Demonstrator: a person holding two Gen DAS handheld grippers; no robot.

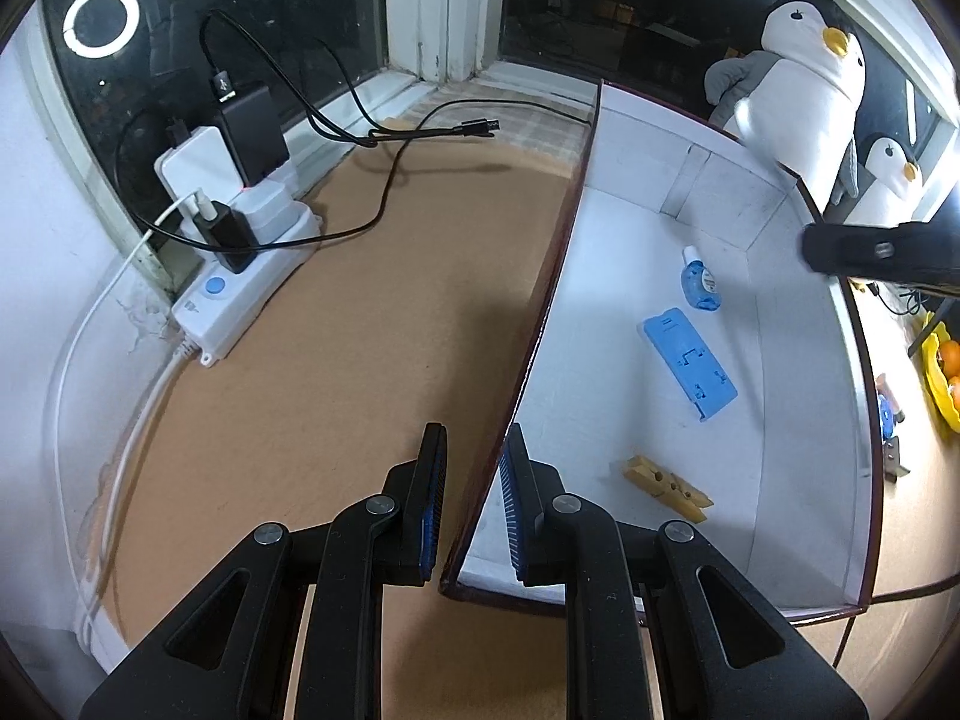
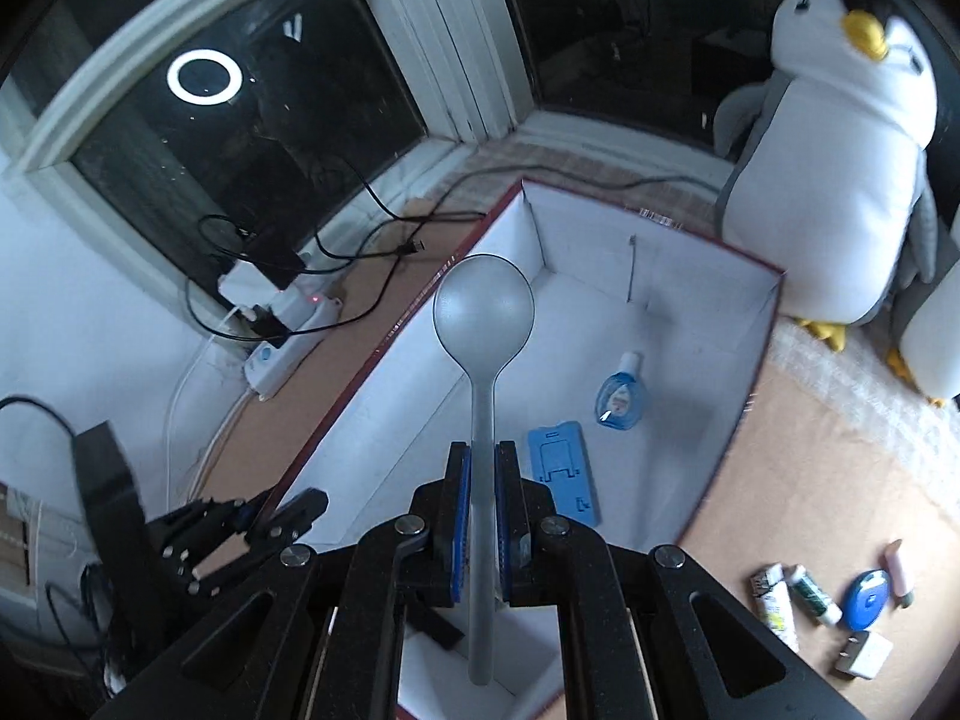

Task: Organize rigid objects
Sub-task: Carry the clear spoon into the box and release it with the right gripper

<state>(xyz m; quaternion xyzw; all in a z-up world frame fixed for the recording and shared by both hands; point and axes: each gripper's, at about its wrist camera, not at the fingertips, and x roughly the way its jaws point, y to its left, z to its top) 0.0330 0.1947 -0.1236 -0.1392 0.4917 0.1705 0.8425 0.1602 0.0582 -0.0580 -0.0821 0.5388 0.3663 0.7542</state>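
Note:
A white-lined cardboard box (image 1: 798, 360) (image 2: 708, 324) with a dark red rim stands on the brown table. My left gripper (image 1: 474, 480) (image 2: 270, 516) straddles its left wall, one pad outside and one inside, shut on the wall. My right gripper (image 2: 483, 480) is shut on the handle of a grey spoon (image 2: 483, 306), which hangs above the box with its bowl pointing away. A blue-white little bottle (image 1: 699, 285) (image 2: 621, 399), a blue plastic stand (image 1: 690, 363) (image 2: 564, 474) and a wooden clothespin (image 1: 669, 486) lie inside the box.
A white power strip (image 1: 240, 276) with chargers and black cables sits left of the box by the window. Plush penguins (image 1: 804, 96) (image 2: 840, 180) stand behind it. Right of the box lie small tubes, a blue tape measure (image 2: 867, 597) and a white plug (image 2: 864, 654).

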